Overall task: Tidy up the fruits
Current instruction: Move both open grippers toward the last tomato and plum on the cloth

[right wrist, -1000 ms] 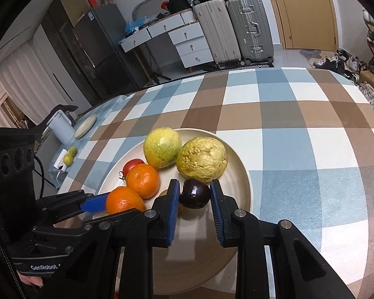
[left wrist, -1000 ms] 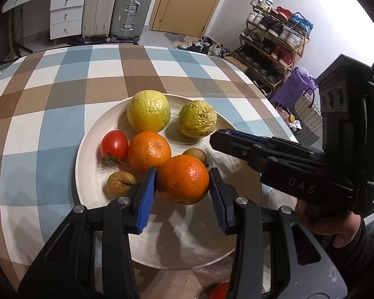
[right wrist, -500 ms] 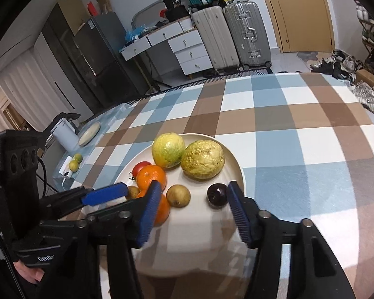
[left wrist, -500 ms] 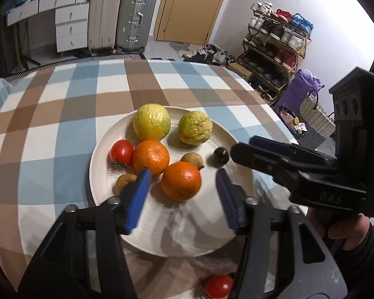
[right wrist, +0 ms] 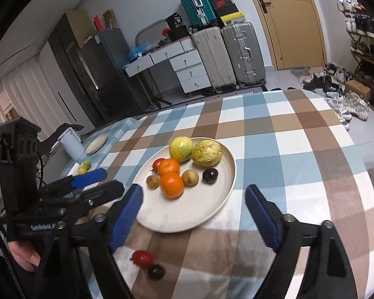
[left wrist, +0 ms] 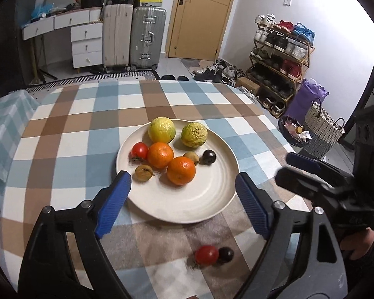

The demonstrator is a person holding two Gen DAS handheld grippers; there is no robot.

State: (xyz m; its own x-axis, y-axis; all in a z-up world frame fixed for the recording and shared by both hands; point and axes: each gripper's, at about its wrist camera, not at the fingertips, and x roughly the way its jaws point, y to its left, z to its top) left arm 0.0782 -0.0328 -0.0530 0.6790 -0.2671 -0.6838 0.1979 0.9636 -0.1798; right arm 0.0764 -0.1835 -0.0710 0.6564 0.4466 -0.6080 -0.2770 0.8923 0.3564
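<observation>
Left wrist view: your left gripper [left wrist: 182, 194] has its jaws wide and opening, with nothing held; only the near rim of the cream plate [left wrist: 187, 209] lies between the blue pads [left wrist: 112, 204]. The near orange [left wrist: 181, 170] sits on the plate beyond the fingertips, clear of both pads. Behind it lie a second orange [left wrist: 160, 155], a tomato [left wrist: 139, 150], two yellow-green citrus fruits [left wrist: 161, 129], two small brown fruits [left wrist: 143, 173] and a dark plum [left wrist: 209, 157]. A loose tomato [left wrist: 207, 254] and a dark fruit [left wrist: 226, 254] touch each other on the checked tablecloth [left wrist: 69, 134], nearer the camera than the plate.

Right wrist view: your right gripper [right wrist: 194, 199] is likewise opening and empty. The plum [right wrist: 210, 175] rests on the plate [right wrist: 184, 221] ahead of the fingers [right wrist: 260, 211], touching neither. Your left gripper [right wrist: 94, 182] shows at the left, beside the plate.
</observation>
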